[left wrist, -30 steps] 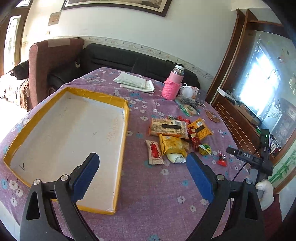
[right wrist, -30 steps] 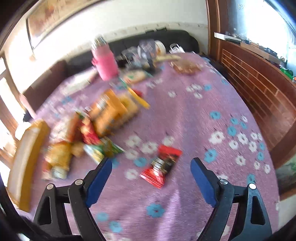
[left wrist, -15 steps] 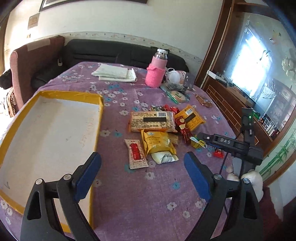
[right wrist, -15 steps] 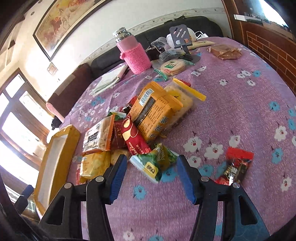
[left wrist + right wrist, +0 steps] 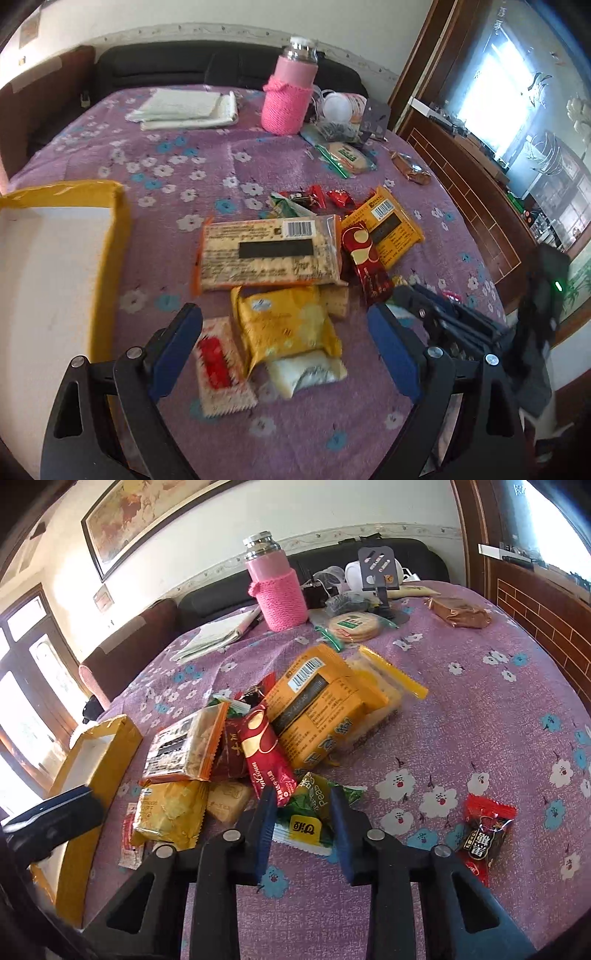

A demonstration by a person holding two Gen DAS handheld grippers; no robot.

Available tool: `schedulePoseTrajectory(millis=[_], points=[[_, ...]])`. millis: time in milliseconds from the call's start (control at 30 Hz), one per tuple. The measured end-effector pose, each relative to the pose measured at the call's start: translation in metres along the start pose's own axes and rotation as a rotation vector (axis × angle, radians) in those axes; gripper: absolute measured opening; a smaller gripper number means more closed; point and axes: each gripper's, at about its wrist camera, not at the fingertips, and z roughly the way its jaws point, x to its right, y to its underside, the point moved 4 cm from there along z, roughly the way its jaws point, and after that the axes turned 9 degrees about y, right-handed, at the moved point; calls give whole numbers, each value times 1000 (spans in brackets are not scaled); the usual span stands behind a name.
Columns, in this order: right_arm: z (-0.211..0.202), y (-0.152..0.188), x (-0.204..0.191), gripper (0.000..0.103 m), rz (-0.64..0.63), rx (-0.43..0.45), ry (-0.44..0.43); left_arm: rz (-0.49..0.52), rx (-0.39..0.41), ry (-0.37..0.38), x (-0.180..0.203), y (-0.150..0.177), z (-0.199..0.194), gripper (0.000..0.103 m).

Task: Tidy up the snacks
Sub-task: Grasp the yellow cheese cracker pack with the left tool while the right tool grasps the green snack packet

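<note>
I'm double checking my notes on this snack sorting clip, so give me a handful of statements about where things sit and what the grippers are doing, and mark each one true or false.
1. The right gripper straddles the green pea packet. True.
2. The left gripper is clamped on the yellow packet. False: its fingers are spread wide, gripping nothing.
3. The pink bottle stands upright. True.
4. Snacks already lie in the yellow-edged tray. False: none show in the visible part.
5. A red candy lies apart from the pile. True.

Green pea packet [image 5: 314, 808] — near end behind right claw [image 5: 301, 821].
</note>
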Motion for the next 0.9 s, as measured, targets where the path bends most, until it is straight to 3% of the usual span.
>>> schedulePoseTrajectory(millis=[67, 167, 233, 300, 467, 533, 600, 700, 800, 900], points=[[-2, 0, 1, 20, 3, 3, -15, -30, -44, 7, -3, -4, 20, 91], [-3, 0, 8, 19, 38, -5, -42, -4, -96, 17, 4, 1, 38, 88], [-4, -1, 15, 19, 67, -7, -52, 43, -120, 11, 11, 7, 40, 61], [-5, -2, 20, 16, 98, -16, -83, 76, -153, 47, 20, 17, 38, 56], [-3, -4, 29, 20, 154, -49, -153, 151, -208, 80, 37, 43, 28, 56], [-2, -4, 33, 25, 190, -62, -188, 170, -189, 76, 39, 48, 17, 56], [-2, -6, 40, 38, 230, -61, -197, 180, -162, 72, 39, 48, 9, 57], [-6, -9, 49, 41, 269, -43, -202, 178, -123, 53, 36, 43, 6, 66], [-9, -12, 57, 45, 295, -23, -188, 168, -107, 40, 37, 36, 14, 67], [-8, -12, 62, 46, 314, -31, -199, 222, -103, -25, 46, 32, 28, 75]])
